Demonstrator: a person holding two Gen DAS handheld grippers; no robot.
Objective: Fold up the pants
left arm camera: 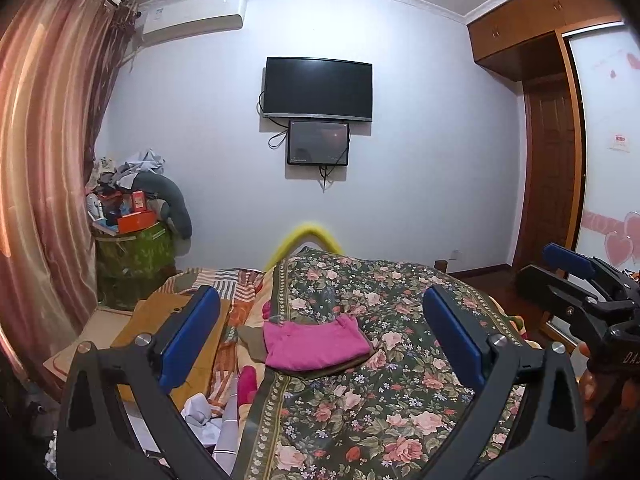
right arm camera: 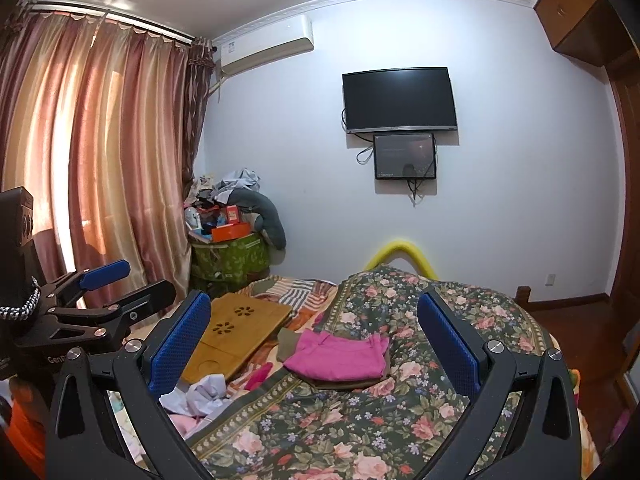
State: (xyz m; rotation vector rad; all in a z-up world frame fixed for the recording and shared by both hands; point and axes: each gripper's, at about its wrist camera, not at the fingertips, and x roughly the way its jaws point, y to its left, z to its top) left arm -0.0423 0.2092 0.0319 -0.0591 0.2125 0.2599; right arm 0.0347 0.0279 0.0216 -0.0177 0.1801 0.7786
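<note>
Left wrist view: the left gripper is spread wide and empty — the pink pants lie folded at frame centre on the floral quilt, long axis left-right.

Right wrist view: the right gripper, likewise spread, sees the pants dead ahead — neither is clearly nearer.

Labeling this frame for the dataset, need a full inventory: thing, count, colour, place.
pink pants: 1, magenta, folded, atop the olive garment on the quilt
olive garment: 1, brown-green, under the pants
floral quilt: 1, dark green with pink roses, covering the bed
wooden lap tray: 1, tan, left on the bed
white cloth: 1, crumpled, near left edge
TV: 1, black, on the wall
small screen: 1, black, below the TV
air conditioner: 1, white, upper wall
curtains: pink-gold, left
clutter basket: 1, green, corner
wardrobe: brown, right
left tool: open, blue pads
right tool: open, blue pads
</note>
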